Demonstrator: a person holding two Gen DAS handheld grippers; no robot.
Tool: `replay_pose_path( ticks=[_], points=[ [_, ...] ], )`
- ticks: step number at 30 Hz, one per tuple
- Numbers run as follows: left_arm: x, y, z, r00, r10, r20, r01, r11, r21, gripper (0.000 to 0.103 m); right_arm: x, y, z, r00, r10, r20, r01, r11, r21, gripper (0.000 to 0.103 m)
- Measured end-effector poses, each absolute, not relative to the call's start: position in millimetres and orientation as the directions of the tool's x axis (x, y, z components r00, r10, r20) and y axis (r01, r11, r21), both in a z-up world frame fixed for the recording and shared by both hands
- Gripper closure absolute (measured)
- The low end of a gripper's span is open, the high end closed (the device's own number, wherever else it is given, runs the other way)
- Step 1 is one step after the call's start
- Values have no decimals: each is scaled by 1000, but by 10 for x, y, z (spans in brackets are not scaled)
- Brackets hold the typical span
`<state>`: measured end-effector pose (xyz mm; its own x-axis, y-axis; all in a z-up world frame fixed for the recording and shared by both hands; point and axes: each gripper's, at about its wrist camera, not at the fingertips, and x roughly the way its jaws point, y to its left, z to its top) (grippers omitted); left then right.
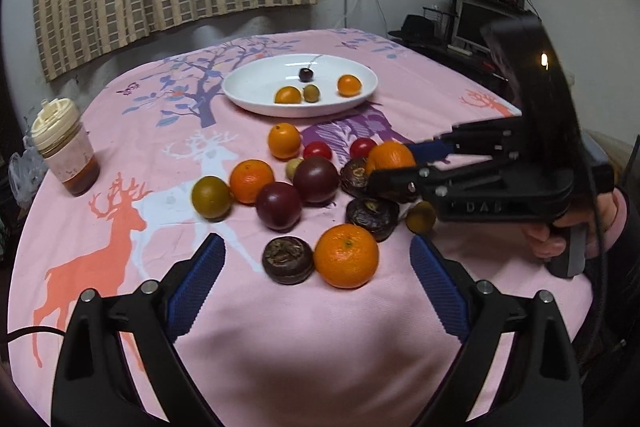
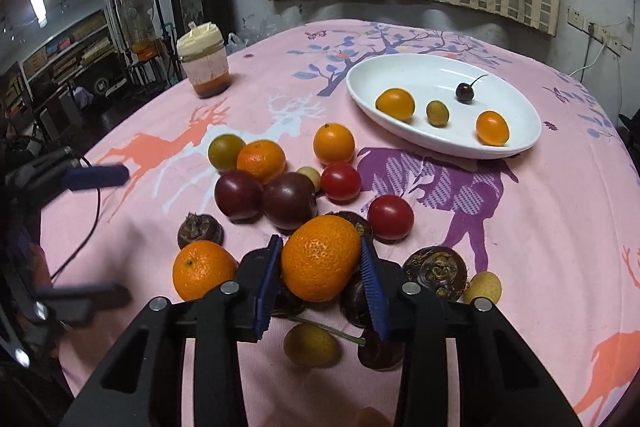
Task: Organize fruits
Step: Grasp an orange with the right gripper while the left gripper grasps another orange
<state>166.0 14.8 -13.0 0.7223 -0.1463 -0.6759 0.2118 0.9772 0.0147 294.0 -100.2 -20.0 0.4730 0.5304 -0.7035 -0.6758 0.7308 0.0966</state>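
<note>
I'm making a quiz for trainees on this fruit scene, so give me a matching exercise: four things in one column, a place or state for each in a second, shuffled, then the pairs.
Things:
1. cherry
2. left gripper
3. right gripper
4. lidded jar

Places or states:
A. shut on a mandarin
B. in the white dish
C. open, holding nothing
D. on the pink cloth, apart from the fruit pile

Pairs: 1-B, 2-C, 3-A, 4-D

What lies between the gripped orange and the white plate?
Two red tomatoes lie on the cloth between the orange in the right tool and the plate; nothing tall blocks a lifted carry.
</note>
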Motion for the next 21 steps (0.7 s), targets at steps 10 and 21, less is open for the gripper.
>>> replay_pose_path(
  ticks=[10, 21],
  points=[
    [1863, -139, -382, 639, -174, -750, 399, 908, 130, 42, 3033, -1124, -133, 466, 558, -687, -642, 747, 171, 64],
    [2012, -144, -484, 600, -186, -778, 461, 875, 147, 57, 3081, -1146, -160, 464, 546, -697, -625, 760, 179, 64]
  ],
)
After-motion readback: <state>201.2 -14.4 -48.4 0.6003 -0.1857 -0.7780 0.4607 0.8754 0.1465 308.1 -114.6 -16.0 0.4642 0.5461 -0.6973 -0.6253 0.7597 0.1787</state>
